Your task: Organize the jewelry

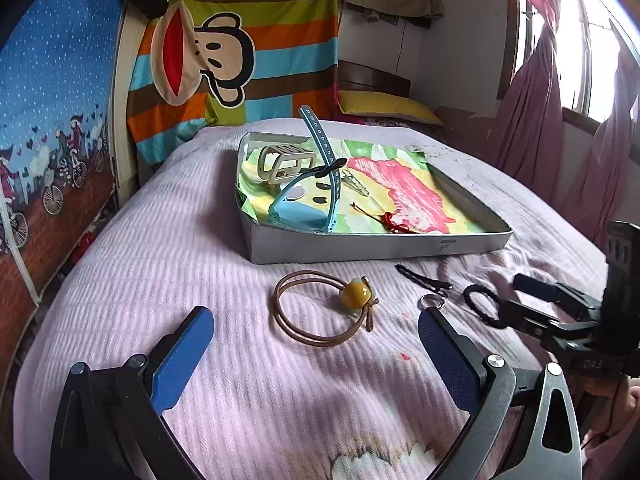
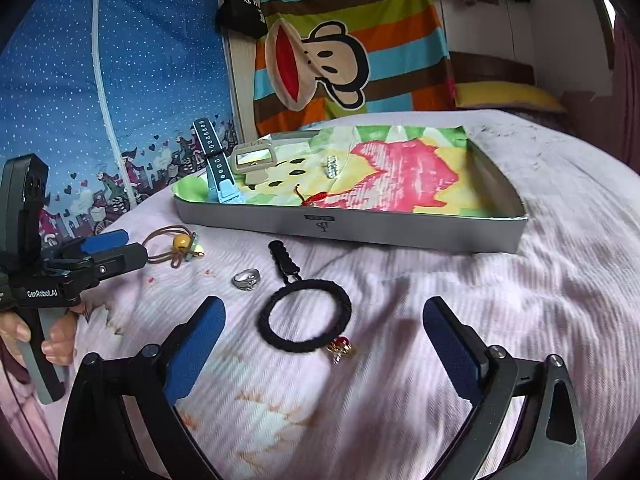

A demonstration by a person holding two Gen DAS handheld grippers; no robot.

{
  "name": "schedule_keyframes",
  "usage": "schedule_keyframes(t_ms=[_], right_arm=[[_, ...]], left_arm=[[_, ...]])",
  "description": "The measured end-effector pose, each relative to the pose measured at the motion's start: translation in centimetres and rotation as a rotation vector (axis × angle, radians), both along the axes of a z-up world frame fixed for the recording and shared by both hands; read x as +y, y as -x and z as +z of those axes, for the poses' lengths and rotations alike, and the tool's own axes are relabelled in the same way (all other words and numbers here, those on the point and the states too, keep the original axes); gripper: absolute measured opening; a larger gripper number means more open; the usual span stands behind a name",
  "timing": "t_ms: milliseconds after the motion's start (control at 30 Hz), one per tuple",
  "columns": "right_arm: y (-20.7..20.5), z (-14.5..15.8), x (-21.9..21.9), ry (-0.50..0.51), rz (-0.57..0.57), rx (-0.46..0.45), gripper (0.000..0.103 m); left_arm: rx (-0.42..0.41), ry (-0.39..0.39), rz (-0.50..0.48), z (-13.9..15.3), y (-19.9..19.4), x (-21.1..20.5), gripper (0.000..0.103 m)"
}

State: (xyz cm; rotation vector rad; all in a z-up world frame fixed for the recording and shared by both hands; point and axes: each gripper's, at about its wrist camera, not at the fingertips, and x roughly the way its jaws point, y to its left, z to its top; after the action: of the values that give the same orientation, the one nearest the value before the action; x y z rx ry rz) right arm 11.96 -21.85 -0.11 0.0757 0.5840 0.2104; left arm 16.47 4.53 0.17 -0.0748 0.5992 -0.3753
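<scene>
A shallow grey tray point(image 1: 340, 246) point(image 2: 360, 232) lined with colourful paper lies on the bed. It holds a blue watch point(image 1: 316, 184) point(image 2: 218, 168), a beige hair claw point(image 1: 286, 162) point(image 2: 254, 160), a silver clip point(image 2: 332, 166) and a red cord piece point(image 1: 394, 222) point(image 2: 314, 199). In front of it lie a brown cord with a yellow bead point(image 1: 354, 294) point(image 2: 180, 242), a silver ring point(image 1: 431, 302) point(image 2: 247, 279), a black hairpin point(image 1: 422, 278) point(image 2: 285, 260) and a black hair tie point(image 2: 306, 314) point(image 1: 482, 304) with a gold charm. My left gripper point(image 1: 316, 344) is open, just short of the cord. My right gripper point(image 2: 324, 332) is open around the hair tie.
The pink bedspread point(image 1: 180, 248) covers the bed. A striped monkey cloth point(image 1: 240, 52) and a blue patterned cloth point(image 2: 120, 100) hang behind. A yellow pillow point(image 1: 384, 106) lies at the back, and pink curtains point(image 1: 532, 120) hang at the right.
</scene>
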Motion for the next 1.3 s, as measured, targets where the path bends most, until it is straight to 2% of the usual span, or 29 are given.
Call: schedule_keyframes(t_ms=[33, 200, 267, 300, 367, 400, 667, 833, 900, 1300], right_arm=[[-0.3, 0.0, 0.0, -0.006, 0.005, 0.009, 0.089], [-1.5, -0.1, 0.4, 0.004, 0.001, 0.046, 0.060], [-1.9, -0.4, 0.5, 0.009, -0.002, 0.059, 0.055], [-2.0, -0.5, 0.6, 0.010, -0.004, 0.061, 0.051], [-2.1, -0.7, 0.6, 0.010, -0.010, 0.070, 0.044], [-2.2, -0.8, 0.5, 0.008, -0.014, 0.077, 0.040], [-3.2, -1.5, 0.0, -0.024, -0.011, 0.132, 0.027], [-3.5, -1.4, 0.2, -0.015, 0.009, 0.149, 0.015], [-3.5, -1.2, 0.2, -0.020, 0.015, 0.148, 0.007], [-2.7, 0.4, -0.9, -0.079, 0.018, 0.080, 0.005]], left_arm=[[0.000, 0.009, -0.005, 0.0, 0.0, 0.1, 0.101], [0.013, 0.035, -0.014, 0.0, -0.3, 0.2, 0.082], [0.025, 0.039, -0.017, -0.2, -0.5, 0.2, 0.070], [0.030, 0.040, -0.018, -0.2, -0.6, 0.1, 0.067], [0.048, 0.039, -0.015, -0.4, -0.9, 0.0, 0.053], [0.061, 0.036, -0.013, -0.6, -1.1, -0.1, 0.049], [0.126, 0.053, 0.014, -1.3, -1.9, 0.1, 0.012], [0.132, 0.088, 0.003, -1.3, -1.8, 0.4, 0.006], [0.131, 0.098, -0.007, -1.2, -1.7, 0.4, 0.004], [0.055, 0.114, -0.039, 0.6, -0.3, -0.3, 0.003]])
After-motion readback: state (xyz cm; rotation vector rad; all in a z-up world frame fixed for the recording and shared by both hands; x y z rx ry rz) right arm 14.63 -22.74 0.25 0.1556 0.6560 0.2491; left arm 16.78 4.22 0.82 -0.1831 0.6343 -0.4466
